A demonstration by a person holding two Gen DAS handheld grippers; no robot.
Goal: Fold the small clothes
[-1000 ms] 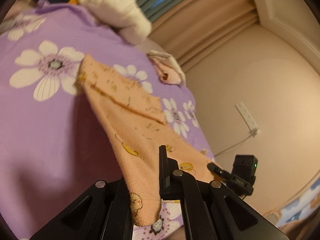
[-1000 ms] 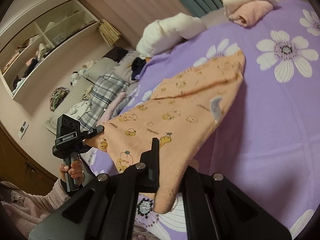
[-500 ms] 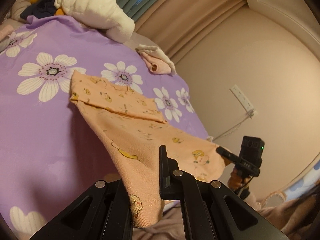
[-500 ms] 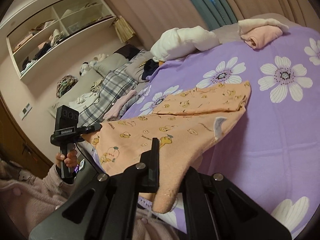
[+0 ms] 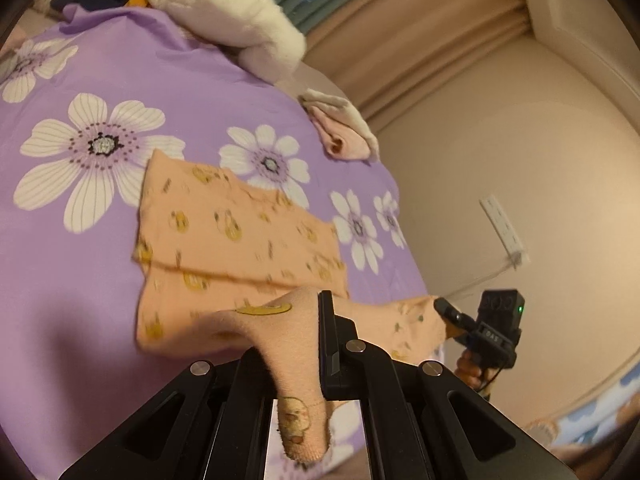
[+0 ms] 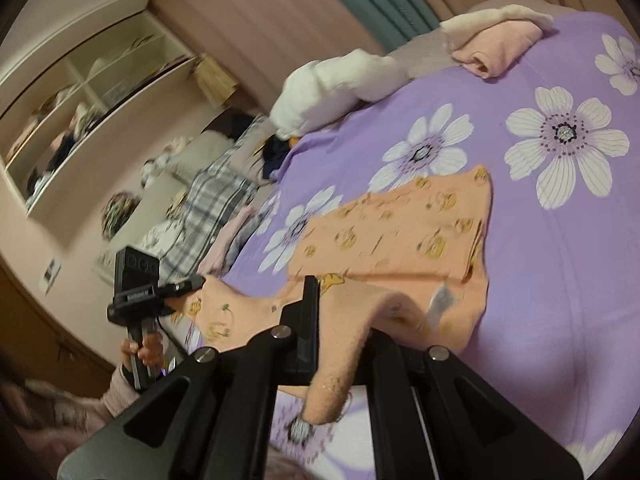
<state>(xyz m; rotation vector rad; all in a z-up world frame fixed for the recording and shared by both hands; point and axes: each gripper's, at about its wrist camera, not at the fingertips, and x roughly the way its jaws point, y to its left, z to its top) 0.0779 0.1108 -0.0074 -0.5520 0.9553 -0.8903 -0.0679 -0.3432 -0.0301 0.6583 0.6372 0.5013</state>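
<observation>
An orange garment with a yellow cartoon print (image 5: 240, 232) lies on the purple flowered bedspread (image 5: 80, 60), its far half flat and folded under. My left gripper (image 5: 298, 344) is shut on one near corner of it. My right gripper (image 6: 340, 332) is shut on the other near corner, and the garment (image 6: 400, 232) sags between them low over the bed. Each gripper shows in the other's view: the right one (image 5: 452, 312) and the left one (image 6: 192, 282), both pinching the cloth's near edge.
A rolled white blanket (image 5: 224, 8) and a folded pink-and-cream garment (image 5: 344, 136) lie at the far side of the bed. A wall with a socket strip (image 5: 500, 224) is to the right. Shelves (image 6: 80, 100) and plaid bedding (image 6: 208, 216) stand to the left.
Both grippers have carried the near edge forward and down toward the bed. The garment, earlier stretched up in the air, now lies mostly flat with its far part doubled.
</observation>
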